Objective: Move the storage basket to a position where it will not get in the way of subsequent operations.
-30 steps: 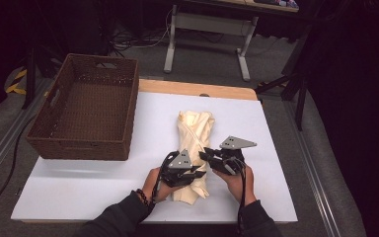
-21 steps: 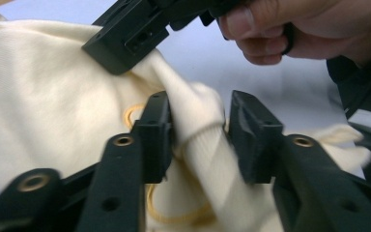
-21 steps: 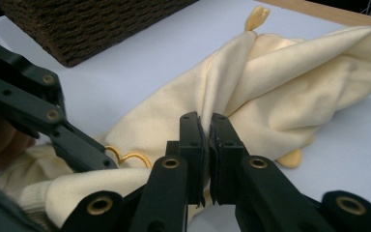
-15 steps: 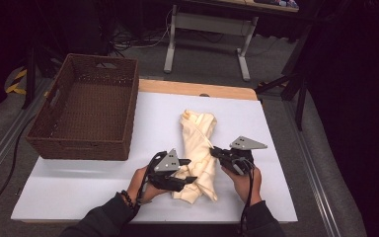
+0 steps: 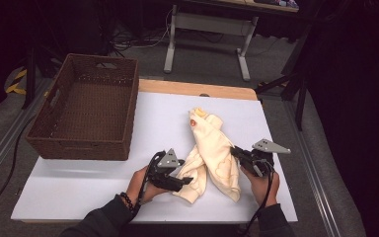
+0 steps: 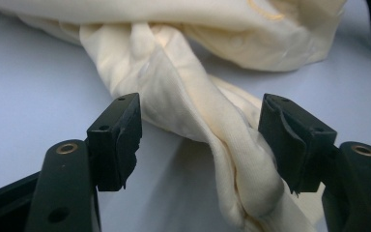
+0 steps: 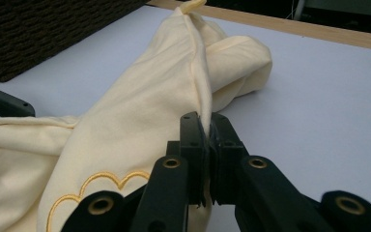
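We are pinching the cream cloth [image 7: 140, 121] mid-table with the right gripper [image 7: 206, 126], while the left gripper [image 6: 200, 140] has just been opening, 2 jaws straddling a twisted fold; we should re-grip an edge before spreading.

The left tongs [image 5: 185, 178] have just opened off the cream cloth [image 5: 212, 148]; the right tongs [image 5: 234, 151] drew it rightward.
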A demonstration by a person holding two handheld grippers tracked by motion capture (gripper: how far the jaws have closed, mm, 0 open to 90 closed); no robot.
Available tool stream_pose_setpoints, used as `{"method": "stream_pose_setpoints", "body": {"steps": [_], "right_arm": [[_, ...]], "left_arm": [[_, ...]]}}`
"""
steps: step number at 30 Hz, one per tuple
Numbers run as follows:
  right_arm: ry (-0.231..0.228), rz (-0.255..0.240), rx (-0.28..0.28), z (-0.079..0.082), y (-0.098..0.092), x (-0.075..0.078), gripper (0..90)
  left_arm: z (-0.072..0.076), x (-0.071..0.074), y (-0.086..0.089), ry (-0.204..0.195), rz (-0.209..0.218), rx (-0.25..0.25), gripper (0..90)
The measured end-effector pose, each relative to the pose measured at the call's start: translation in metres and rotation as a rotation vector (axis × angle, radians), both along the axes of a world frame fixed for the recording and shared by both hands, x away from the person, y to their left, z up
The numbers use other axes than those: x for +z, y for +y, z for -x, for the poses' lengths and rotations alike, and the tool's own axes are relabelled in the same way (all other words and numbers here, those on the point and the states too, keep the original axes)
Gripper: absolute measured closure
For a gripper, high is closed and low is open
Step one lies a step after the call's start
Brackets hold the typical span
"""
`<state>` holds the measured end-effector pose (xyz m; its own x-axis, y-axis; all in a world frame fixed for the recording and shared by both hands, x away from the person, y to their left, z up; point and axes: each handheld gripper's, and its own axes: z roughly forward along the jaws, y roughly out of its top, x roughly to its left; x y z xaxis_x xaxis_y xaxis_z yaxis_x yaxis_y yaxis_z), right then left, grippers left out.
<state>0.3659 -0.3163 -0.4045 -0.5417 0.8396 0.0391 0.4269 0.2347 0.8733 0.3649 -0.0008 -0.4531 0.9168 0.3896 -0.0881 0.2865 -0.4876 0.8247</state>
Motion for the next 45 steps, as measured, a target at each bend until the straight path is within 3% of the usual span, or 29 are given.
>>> {"method": "stream_pose_setpoints", "body": {"steps": [4, 8, 11, 15, 17, 24, 31, 34, 37, 41, 45], "right_arm": [[-0.009, 0.002, -0.016, 0.001, -0.005, 0.001, 85.9], [-0.016, -0.003, -0.039, 0.001, -0.011, 0.001, 85.9], [-0.016, -0.014, -0.052, 0.002, -0.015, 0.002, 86.0], [-0.023, -0.025, -0.065, 0.002, -0.019, 0.003, 86.0], [-0.024, -0.03, -0.069, 0.002, -0.021, 0.003, 86.0], [-0.027, -0.032, -0.054, 0.002, -0.018, 0.003, 85.9], [-0.031, -0.031, -0.034, 0.003, -0.009, 0.001, 86.0], [-0.05, -0.034, -0.014, 0.005, -0.002, 0.003, 86.0], [-0.039, -0.017, 0.004, 0.003, 0.004, 0.0, 86.0], [-0.041, -0.012, 0.005, 0.003, 0.009, -0.004, 86.0], [-0.043, 0.001, -0.004, 0.003, 0.008, -0.004, 86.0]], "left_arm": [[-0.002, -0.003, 0.0, 0.019, -0.016, 0.023, 40.9], [-0.003, -0.003, 0.002, 0.019, -0.026, 0.044, 69.8], [-0.003, -0.003, 0.005, -0.008, -0.035, 0.079, 75.3], [-0.005, 0.004, 0.017, -0.048, -0.023, 0.14, 76.8], [-0.006, 0.01, 0.024, -0.093, -0.024, 0.166, 77.1], [-0.001, 0.03, 0.041, -0.183, -0.033, 0.216, 77.4], [0.005, 0.054, 0.075, -0.251, -0.017, 0.264, 77.5], [0.008, 0.06, 0.087, -0.264, -0.007, 0.273, 77.5], [0.013, 0.065, 0.094, -0.316, -0.045, 0.274, 77.3], [0.019, 0.067, 0.098, -0.353, -0.057, 0.243, 77.1], [0.022, 0.065, 0.095, -0.33, -0.04, 0.204, 76.5]]}}
